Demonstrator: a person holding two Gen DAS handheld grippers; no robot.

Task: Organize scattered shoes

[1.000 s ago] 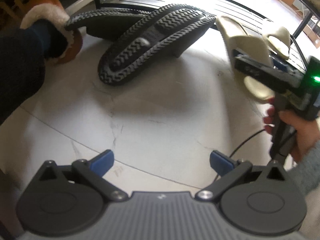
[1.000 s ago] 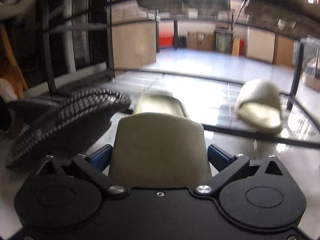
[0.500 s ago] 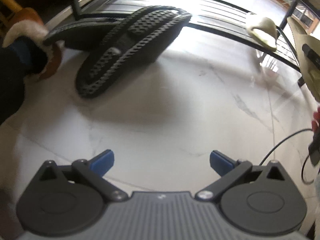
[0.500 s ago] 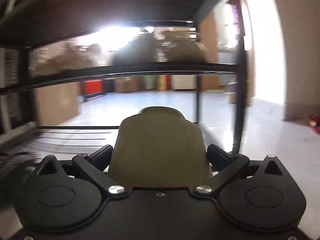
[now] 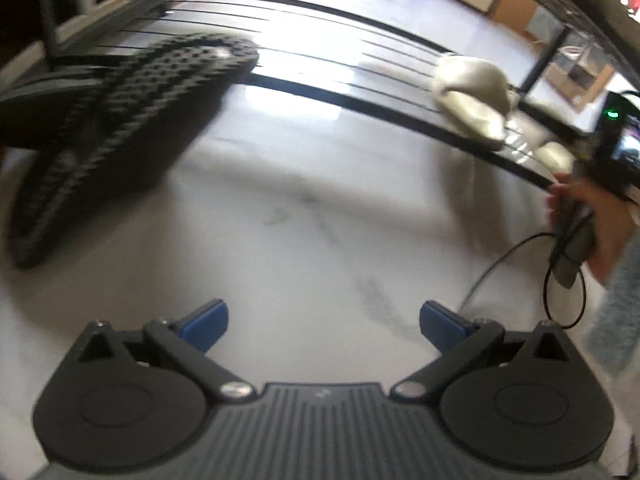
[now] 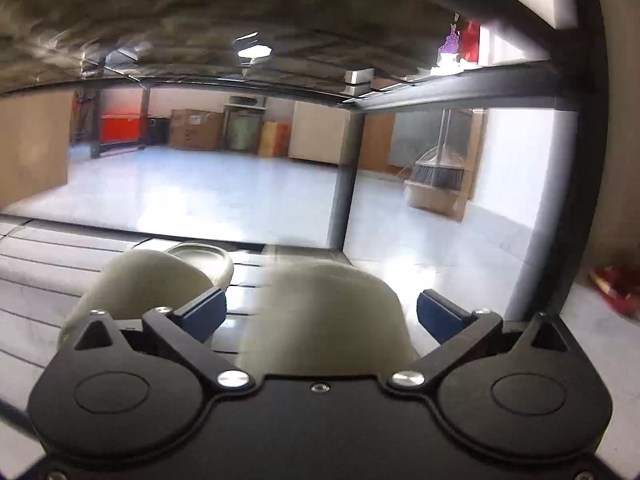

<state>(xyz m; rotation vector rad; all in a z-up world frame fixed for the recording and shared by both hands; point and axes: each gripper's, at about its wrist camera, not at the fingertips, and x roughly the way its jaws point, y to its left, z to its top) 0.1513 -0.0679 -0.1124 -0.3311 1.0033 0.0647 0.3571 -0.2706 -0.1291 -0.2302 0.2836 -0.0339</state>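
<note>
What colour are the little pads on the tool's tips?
Blue pads, clearest in the left wrist view.

I count 2 beige slippers (image 6: 152, 280) (image 6: 328, 312) on the rack's bottom shelf (image 6: 48, 248), side by side. Out on the white floor (image 5: 320, 240) lie 2 black sandals (image 5: 120, 120) (image 5: 44, 112), 1 leaning sole-up across the other. 2 grippers (image 5: 323, 320) (image 6: 320, 316) are in play, and 1 hand (image 5: 592, 216) shows.
</note>
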